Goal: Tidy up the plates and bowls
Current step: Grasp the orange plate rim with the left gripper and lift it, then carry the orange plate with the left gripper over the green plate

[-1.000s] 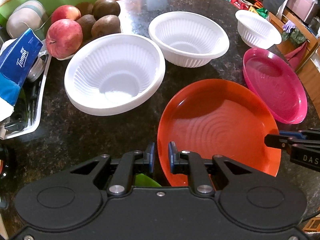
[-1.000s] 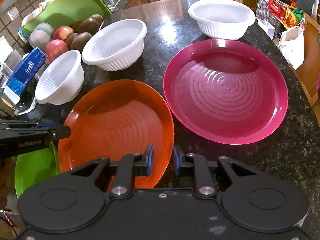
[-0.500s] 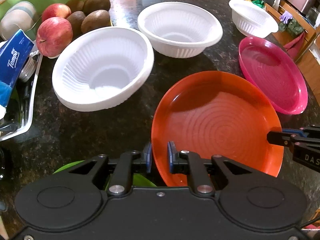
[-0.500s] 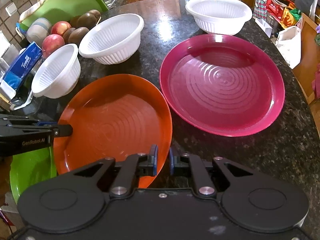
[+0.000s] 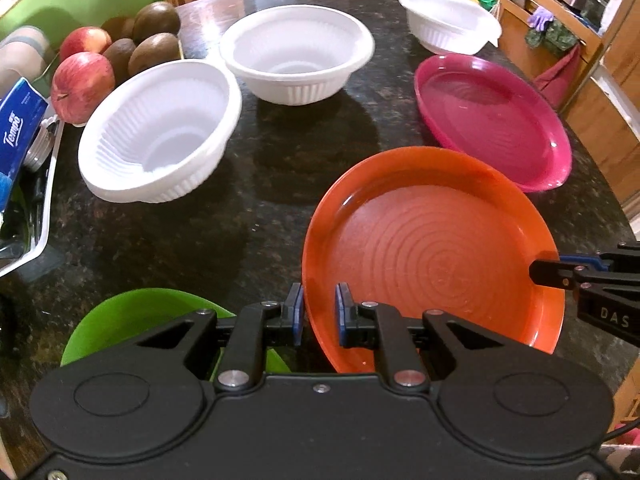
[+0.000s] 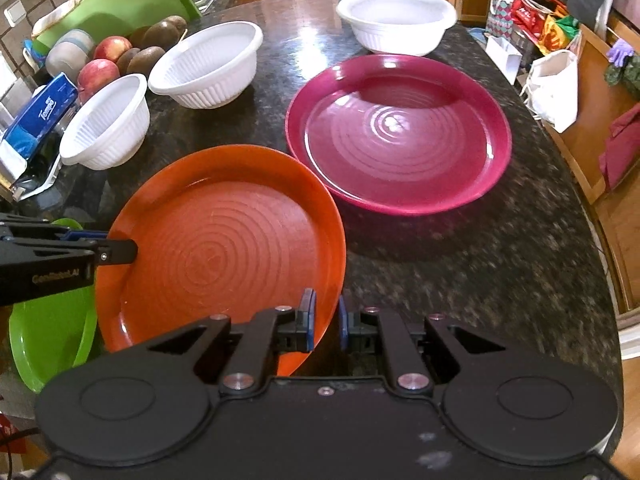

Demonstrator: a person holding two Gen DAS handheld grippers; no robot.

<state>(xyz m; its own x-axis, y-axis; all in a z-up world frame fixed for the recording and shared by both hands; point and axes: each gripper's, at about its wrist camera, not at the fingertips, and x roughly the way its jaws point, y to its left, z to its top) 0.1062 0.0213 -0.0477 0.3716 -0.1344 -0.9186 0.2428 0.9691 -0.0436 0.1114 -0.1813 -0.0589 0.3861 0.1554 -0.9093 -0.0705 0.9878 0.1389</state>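
An orange plate [image 5: 432, 252] [image 6: 224, 248] is held off the dark counter, above a green plate [image 5: 132, 320] [image 6: 48, 332]. My left gripper [image 5: 319, 314] is shut on the orange plate's left rim. My right gripper [image 6: 326, 320] is shut on its right rim. Each gripper shows in the other's view, the right gripper [image 5: 560, 272] and the left gripper [image 6: 116, 250]. A magenta plate [image 5: 492, 120] [image 6: 400, 132] lies flat to the right. Three white ribbed bowls [image 5: 160, 136] [image 5: 296, 60] [image 5: 448, 24] stand further back.
Apples [image 5: 82, 84] and kiwis [image 5: 154, 52] sit at the far left by a blue tissue pack [image 5: 18, 128] and a white tray [image 5: 44, 216]. The counter's curved edge [image 6: 592, 240] runs down the right, with bags [image 6: 554, 84] beyond it.
Both grippers have lifted the orange plate and carried it right, toward the magenta plate. More of the green plate shows beneath it now.
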